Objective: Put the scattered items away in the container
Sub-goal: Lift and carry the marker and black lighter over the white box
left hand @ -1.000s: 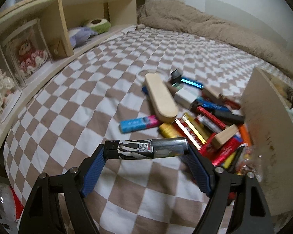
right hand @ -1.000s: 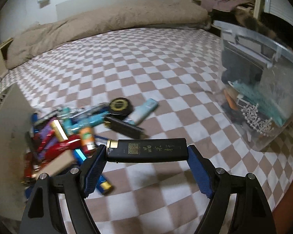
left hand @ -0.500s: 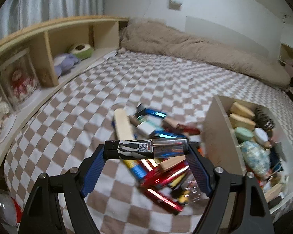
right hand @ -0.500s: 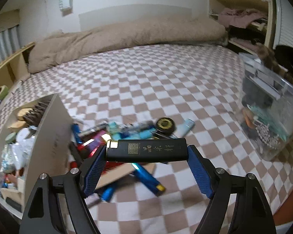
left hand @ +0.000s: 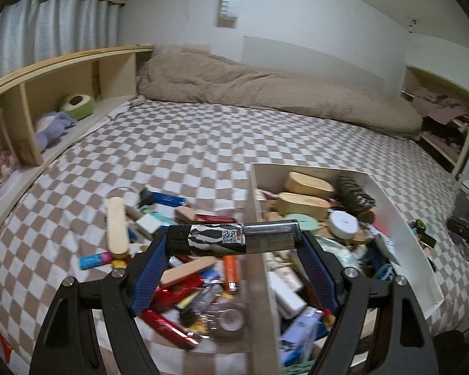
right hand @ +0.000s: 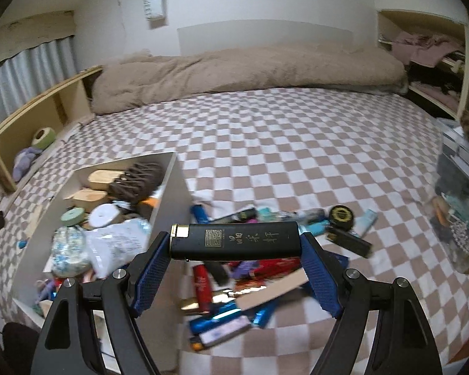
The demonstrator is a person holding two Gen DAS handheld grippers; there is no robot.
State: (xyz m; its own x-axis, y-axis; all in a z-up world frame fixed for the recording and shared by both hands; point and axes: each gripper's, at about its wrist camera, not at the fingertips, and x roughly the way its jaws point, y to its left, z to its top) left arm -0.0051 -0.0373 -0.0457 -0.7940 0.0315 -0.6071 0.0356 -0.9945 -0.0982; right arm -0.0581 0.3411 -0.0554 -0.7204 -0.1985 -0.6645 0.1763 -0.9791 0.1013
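Note:
My left gripper (left hand: 234, 239) is shut on a zebra-patterned lighter (left hand: 234, 239), held crosswise above the white box's near wall (left hand: 259, 281). My right gripper (right hand: 234, 240) is shut on a black lighter with gold characters (right hand: 234, 240), held above the box's right wall (right hand: 168, 206). The white box (left hand: 400, 228) holds wooden cases, a hair claw, white and green discs and bags. Scattered lighters and sticks (left hand: 178, 268) lie on the checkered bed left of the box, and more of them (right hand: 265, 268) lie to its right in the right wrist view.
A beige duvet (left hand: 265, 97) lies at the bed's far end. A wooden shelf (left hand: 47, 93) with plush toys runs along the left. A clear plastic bin (right hand: 459, 206) stands at the bed's right edge. A black round tin (right hand: 340, 215) lies among the lighters.
Both grippers have risen and swung toward the white box, each still holding its lighter. The box interior now shows in both views.

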